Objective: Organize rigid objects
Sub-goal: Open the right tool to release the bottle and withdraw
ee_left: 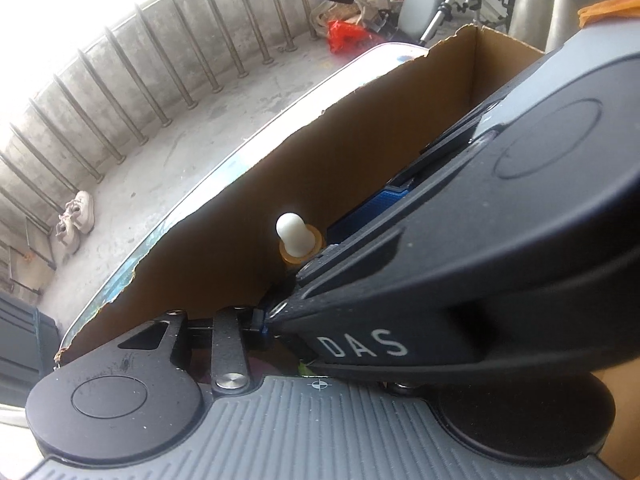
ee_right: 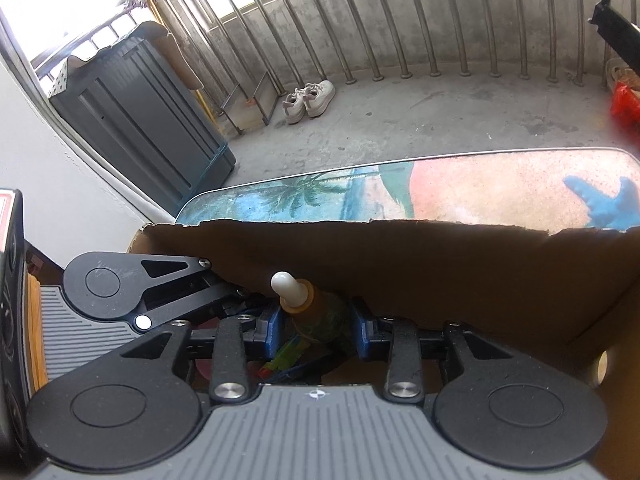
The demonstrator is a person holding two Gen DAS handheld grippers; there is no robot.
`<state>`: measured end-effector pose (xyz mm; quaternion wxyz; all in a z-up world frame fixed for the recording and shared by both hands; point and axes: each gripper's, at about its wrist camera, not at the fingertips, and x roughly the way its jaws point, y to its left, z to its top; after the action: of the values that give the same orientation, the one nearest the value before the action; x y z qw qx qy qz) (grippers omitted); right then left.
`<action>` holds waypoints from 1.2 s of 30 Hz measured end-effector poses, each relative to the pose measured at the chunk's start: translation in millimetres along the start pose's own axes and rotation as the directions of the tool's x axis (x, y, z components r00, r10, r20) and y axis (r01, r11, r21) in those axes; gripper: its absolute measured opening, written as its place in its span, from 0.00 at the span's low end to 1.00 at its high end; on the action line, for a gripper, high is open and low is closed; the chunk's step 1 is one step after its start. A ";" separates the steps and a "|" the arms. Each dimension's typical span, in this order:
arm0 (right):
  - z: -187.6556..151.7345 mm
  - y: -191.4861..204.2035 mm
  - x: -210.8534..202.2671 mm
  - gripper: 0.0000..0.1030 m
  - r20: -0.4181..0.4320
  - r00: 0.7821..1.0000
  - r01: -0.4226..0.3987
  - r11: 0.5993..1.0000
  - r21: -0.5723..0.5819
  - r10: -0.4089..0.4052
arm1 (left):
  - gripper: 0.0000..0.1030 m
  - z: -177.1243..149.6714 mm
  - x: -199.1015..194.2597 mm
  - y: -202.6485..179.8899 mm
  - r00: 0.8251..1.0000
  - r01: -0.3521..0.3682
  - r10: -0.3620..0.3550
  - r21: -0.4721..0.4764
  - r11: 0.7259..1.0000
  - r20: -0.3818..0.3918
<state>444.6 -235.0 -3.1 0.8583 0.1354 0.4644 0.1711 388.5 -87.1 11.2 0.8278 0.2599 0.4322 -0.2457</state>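
Balcony table [ee_right: 500,188] carries a torn cardboard box [ee_right: 400,256]. Step in hand: depositing a dropper bottle [ee_right: 316,312] in the box. It stands between the right gripper [ee_right: 318,330] pads; contact is unclear. Left gripper [ee_left: 276,312] state is obscured. Next: release fully, then withdraw upward.

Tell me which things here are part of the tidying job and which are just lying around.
Part of the job:
dropper bottle, standing between the right gripper pads
cardboard box on the table
left gripper, also reaching into the box

Lying about:
white shoes
grey cabinet
red bag
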 end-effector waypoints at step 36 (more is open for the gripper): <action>-113.9 46.2 -233.2 0.60 0.297 0.954 0.075 0.995 -0.071 -0.051 | 0.82 -102.9 -184.7 -109.8 0.864 -0.047 0.037 0.007 0.999 0.503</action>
<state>221.8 -282.6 129.5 0.9277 0.1092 0.3282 0.1403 165.3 -69.0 92.4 0.9143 0.2045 0.1938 -0.2910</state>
